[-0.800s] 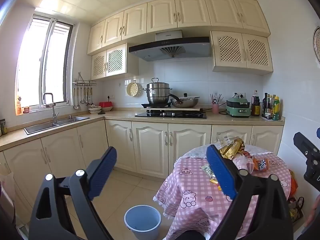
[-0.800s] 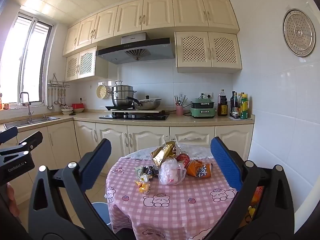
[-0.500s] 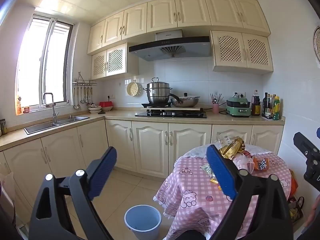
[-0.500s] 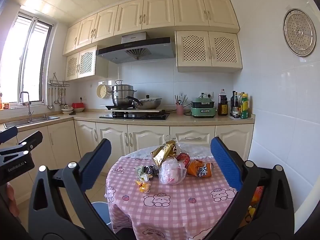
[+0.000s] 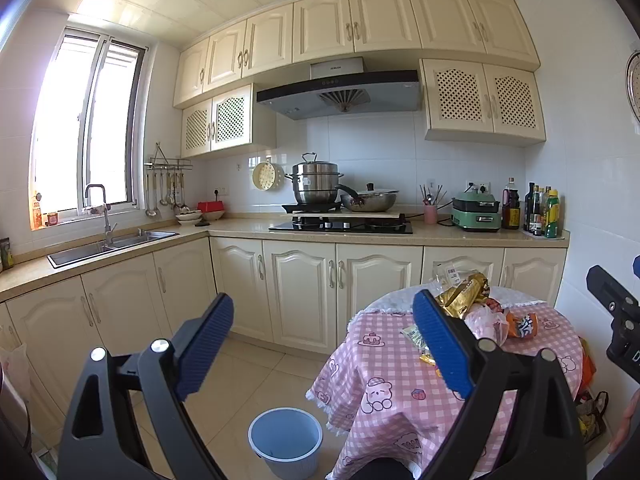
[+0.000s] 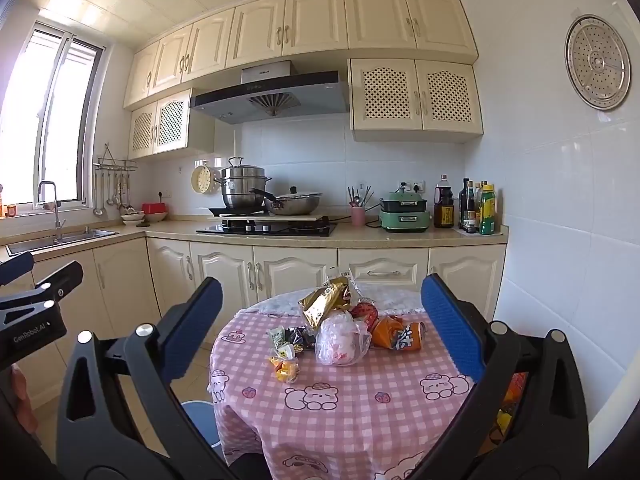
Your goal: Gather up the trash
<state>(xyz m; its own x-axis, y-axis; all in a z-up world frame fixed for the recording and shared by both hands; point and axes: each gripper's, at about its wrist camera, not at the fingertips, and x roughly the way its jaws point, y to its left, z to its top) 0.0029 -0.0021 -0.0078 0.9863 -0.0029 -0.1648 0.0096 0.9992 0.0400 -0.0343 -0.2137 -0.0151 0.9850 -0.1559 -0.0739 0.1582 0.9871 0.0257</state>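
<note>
A pile of trash lies on a round table with a pink checked cloth [image 6: 360, 408]: a gold foil bag [image 6: 322, 302], a clear plastic bag [image 6: 340, 340], an orange wrapper [image 6: 396, 334] and small snack packets [image 6: 285, 362]. A light blue bin [image 5: 285, 440] stands on the floor left of the table. My right gripper [image 6: 320, 328] is open and empty, held above the table's near side. My left gripper [image 5: 324, 344] is open and empty, above the floor and bin; the gold bag [image 5: 464, 294] shows past its right finger.
Cream kitchen cabinets and a counter run behind the table with a stove and pots [image 6: 264, 200], a green appliance [image 6: 404, 216] and bottles [image 6: 480, 208]. A sink [image 5: 108, 242] sits at left under the window. A white tiled wall stands close on the right.
</note>
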